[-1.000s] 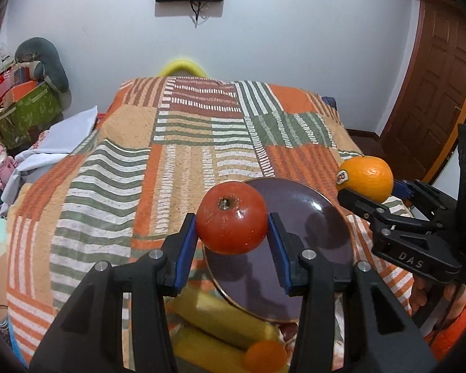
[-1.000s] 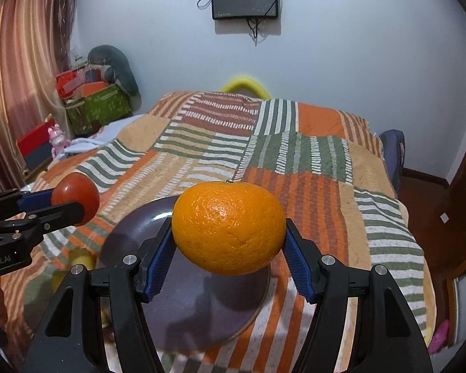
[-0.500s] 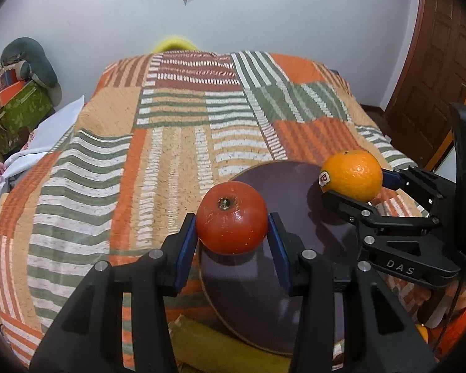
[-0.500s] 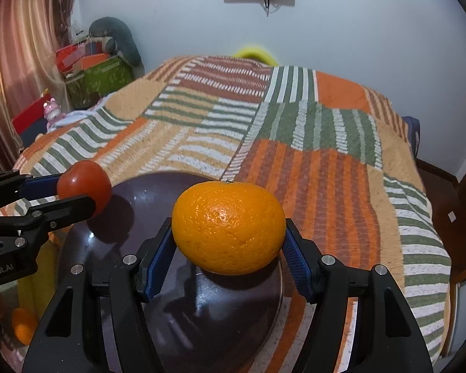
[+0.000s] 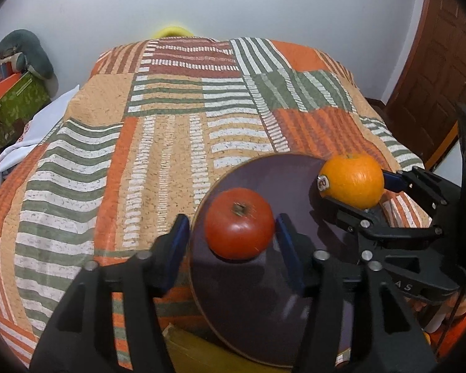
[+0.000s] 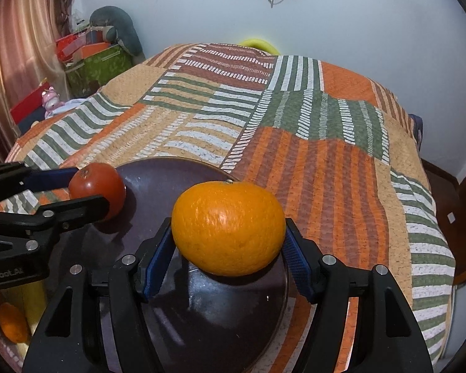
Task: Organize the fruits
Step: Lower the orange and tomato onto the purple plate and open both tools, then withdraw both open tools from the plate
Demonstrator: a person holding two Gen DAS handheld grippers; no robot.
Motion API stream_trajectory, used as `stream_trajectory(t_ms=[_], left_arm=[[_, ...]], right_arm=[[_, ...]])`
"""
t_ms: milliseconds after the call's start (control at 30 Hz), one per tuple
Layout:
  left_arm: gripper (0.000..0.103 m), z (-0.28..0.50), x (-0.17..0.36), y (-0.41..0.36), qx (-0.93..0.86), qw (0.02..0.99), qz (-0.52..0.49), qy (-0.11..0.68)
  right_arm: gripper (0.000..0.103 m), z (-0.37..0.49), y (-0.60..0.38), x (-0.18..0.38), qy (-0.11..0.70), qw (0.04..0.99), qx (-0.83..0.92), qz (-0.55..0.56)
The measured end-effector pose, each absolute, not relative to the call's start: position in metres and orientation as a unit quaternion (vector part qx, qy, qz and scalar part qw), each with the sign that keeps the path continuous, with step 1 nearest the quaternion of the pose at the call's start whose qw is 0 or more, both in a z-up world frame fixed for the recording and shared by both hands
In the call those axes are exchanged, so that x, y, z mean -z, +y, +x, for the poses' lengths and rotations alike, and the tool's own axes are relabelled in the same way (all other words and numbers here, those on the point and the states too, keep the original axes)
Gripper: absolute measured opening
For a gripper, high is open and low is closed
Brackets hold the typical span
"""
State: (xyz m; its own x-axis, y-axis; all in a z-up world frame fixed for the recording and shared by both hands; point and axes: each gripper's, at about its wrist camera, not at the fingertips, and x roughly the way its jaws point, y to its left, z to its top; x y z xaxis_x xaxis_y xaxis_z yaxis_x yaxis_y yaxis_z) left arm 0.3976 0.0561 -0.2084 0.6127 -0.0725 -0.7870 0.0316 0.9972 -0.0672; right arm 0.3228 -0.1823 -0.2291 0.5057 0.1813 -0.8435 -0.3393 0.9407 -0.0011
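A dark purple plate (image 5: 258,310) lies on the striped bedspread; it also shows in the right wrist view (image 6: 220,317). A red tomato (image 5: 239,223) rests on the plate's left part between the fingers of my left gripper (image 5: 231,242), whose jaws stand apart from it. In the right wrist view the tomato (image 6: 98,189) sits at the plate's left rim. My right gripper (image 6: 228,258) is shut on an orange (image 6: 228,228) just above the plate's middle. The orange (image 5: 352,180) shows over the plate's right edge in the left wrist view.
Yellow bananas (image 5: 195,351) and a small orange fruit (image 6: 12,323) lie at the near side of the plate. The patchwork bedspread (image 5: 177,130) stretches ahead. Boxes and a plush toy (image 6: 108,46) stand at the left wall, a wooden door (image 5: 444,71) at the right.
Both grippers came down to the plate. My left gripper's jaws opened and the tomato now rests on the plate. The right gripper still holds the orange, lower than before.
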Motion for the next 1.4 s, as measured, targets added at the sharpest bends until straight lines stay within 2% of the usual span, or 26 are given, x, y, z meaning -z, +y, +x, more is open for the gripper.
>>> stream_trajectory(t_ms=[67,100,400,867,1400], left_arm=[[0.065,0.396,0.205,0.057,0.027,0.899,-0.025,0.436],[0.065,0.395,0.203,0.057,0.025,0.9,-0.025,0.434],[0.065,0.37,0.174,0.064,0.008,0.911,-0.026,0.411],[0.069,0.283,0.129,0.066,0.0,0.923,-0.02,0.384],[0.069,0.207,0.139,0.06,0.01,0.914,-0.023,0.406]], right_arm=[[0.081,0.321,-0.183,0.225,0.466,0.868,-0.149,-0.085],[0.083,0.319,-0.183,0.222,0.461,0.871,-0.149,-0.084],[0.083,0.3,-0.189,0.195,0.443,0.882,-0.139,-0.083],[0.083,0.232,-0.19,0.142,0.412,0.898,-0.124,-0.094],[0.084,0.16,-0.194,0.146,0.436,0.889,-0.112,-0.088]])
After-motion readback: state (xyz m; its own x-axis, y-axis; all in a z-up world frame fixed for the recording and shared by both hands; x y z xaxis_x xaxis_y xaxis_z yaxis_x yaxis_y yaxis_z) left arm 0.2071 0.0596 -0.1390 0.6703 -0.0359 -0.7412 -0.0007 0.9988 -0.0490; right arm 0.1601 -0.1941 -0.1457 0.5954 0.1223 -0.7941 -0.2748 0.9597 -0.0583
